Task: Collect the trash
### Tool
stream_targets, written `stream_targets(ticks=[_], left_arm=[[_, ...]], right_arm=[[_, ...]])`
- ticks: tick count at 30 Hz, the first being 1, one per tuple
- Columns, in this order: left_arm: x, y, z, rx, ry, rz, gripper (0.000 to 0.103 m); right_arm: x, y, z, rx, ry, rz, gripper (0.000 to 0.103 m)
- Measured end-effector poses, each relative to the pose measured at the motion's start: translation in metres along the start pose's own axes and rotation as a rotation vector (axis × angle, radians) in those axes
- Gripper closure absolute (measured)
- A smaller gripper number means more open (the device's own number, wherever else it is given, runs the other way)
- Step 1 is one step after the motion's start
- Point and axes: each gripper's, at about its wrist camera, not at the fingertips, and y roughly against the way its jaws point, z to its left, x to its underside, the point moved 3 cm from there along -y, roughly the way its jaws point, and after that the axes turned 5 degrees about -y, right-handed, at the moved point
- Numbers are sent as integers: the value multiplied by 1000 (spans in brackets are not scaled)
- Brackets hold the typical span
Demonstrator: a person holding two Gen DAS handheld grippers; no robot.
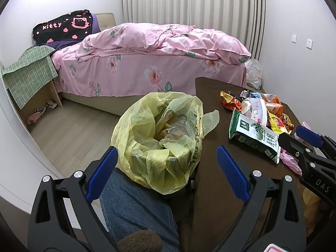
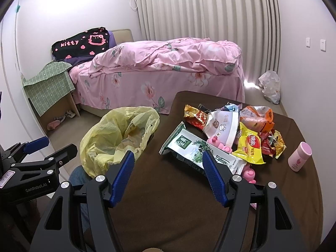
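a bed (image 2: 159,77) with a rumpled pink floral duvet (image 2: 168,56) fills the middle of the room. behind it, pale pleated curtains (image 2: 205,8) cover the far wall. at its head lies a black kitty pillow (image 2: 80,43), and beside that a green-checked cloth (image 2: 50,84) drapes a small stand. wood-look floor (image 1: 69,130) runs along the bed's near side.

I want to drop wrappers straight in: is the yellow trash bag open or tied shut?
Open. The yellow trash bag has its mouth spread wide over the bin, with trash showing inside.

Black left tool (image 1: 166,163) and right tool (image 2: 168,166), ribbed blue pads, silver screws, blue jeans.
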Motion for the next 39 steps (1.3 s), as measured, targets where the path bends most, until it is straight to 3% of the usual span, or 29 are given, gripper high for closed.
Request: stream_targets(ticks=[39], left_arm=[[-1, 1, 1, 1, 0, 0, 13]], right_arm=[[1, -1, 1, 0, 4, 3, 39]])
